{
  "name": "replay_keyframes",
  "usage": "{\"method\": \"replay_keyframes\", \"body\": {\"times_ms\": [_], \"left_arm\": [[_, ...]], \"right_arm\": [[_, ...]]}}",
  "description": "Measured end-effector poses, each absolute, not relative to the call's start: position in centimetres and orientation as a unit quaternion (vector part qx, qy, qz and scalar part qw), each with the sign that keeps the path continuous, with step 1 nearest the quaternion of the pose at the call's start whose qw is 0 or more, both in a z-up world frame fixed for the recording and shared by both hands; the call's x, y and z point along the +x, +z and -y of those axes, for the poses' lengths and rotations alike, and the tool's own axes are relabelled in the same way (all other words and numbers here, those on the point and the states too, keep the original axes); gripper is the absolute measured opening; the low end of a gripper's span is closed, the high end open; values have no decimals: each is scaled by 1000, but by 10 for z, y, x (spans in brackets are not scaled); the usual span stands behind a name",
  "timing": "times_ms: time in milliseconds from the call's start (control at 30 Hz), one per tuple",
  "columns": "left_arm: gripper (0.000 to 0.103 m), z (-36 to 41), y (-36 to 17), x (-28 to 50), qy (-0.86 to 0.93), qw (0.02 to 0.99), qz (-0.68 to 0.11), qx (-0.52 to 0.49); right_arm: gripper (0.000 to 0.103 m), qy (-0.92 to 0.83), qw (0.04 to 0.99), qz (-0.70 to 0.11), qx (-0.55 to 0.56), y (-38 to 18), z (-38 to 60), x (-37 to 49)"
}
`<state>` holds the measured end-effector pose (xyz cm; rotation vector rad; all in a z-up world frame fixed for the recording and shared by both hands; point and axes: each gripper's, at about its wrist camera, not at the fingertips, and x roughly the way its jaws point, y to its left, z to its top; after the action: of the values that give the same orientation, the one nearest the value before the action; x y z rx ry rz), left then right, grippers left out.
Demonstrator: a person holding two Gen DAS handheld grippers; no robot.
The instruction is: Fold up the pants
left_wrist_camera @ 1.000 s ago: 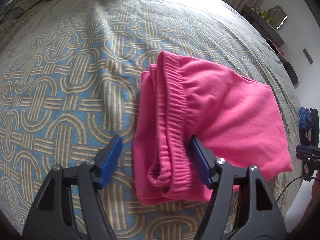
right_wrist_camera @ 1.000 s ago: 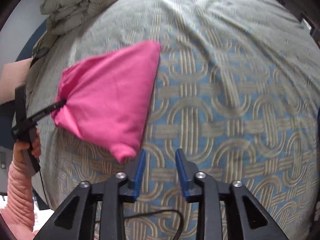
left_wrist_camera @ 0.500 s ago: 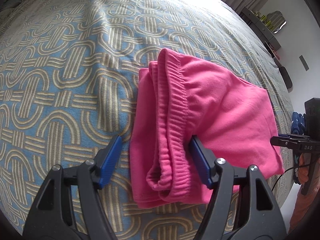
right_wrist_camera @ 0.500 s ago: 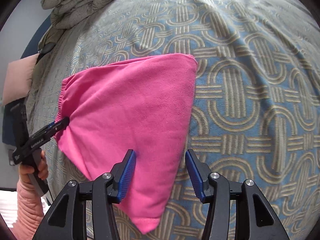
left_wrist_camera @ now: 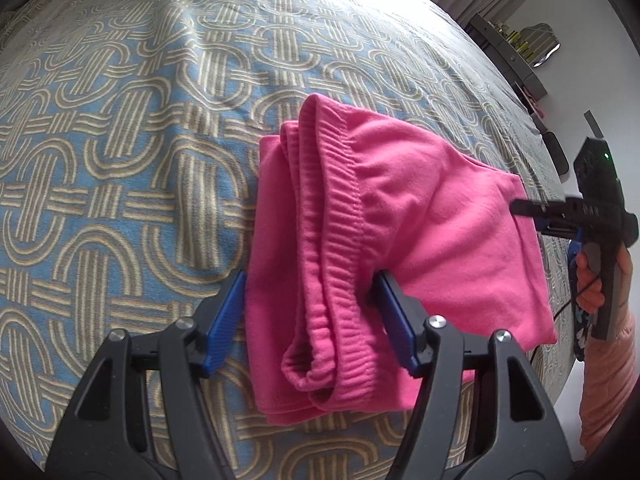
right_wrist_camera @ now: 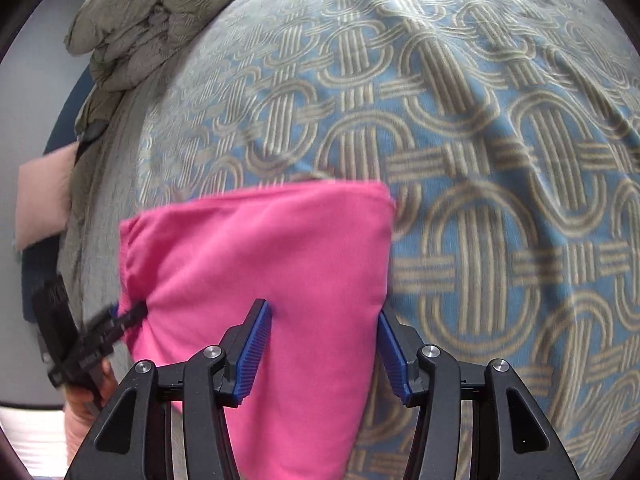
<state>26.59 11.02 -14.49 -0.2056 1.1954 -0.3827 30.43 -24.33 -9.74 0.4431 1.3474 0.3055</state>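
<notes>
Pants: we see the pink pants [left_wrist_camera: 400, 216] folded into a thick pad on the patterned bedspread [left_wrist_camera: 120, 140], in the middle and lower right of the left wrist view.
Which way they run: the stretchy waistband [left_wrist_camera: 332, 248] is the long line; it goes from the lower middle of the frame up toward the middle.
Left gripper: our left gripper [left_wrist_camera: 310, 320] has its blue pads on either side of the waistband end. The jaws are closing a little. We cannot tell if they squeeze the cloth.
Right gripper: our right gripper [right_wrist_camera: 322, 352] is partly open over the smooth folded edge [right_wrist_camera: 280, 260] at the bottom of its view. The pants are between the pads, not pinched.
What changed: a second ago the right gripper was beside the pants; now it is over them.
</notes>
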Motion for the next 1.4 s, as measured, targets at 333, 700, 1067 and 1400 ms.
{"method": "replay_keyframes", "body": {"times_ms": [333, 700, 1067, 1400], "left_arm": [[52, -104, -144, 267, -194, 807, -550, -91], [57, -120, -146, 263, -181, 800, -559, -120], [64, -105, -142, 277, -175, 795, -569, -117], [65, -103, -146, 289, -198, 787, -573, -113]], "right_arm": [[17, 76, 797, -579, 153, -86, 229, 318], [52, 120, 772, -599, 175, -73, 263, 282], [56, 200, 728, -638, 151, -94, 241, 247], [66, 194, 732, -630, 173, -96, 243, 241]]}}
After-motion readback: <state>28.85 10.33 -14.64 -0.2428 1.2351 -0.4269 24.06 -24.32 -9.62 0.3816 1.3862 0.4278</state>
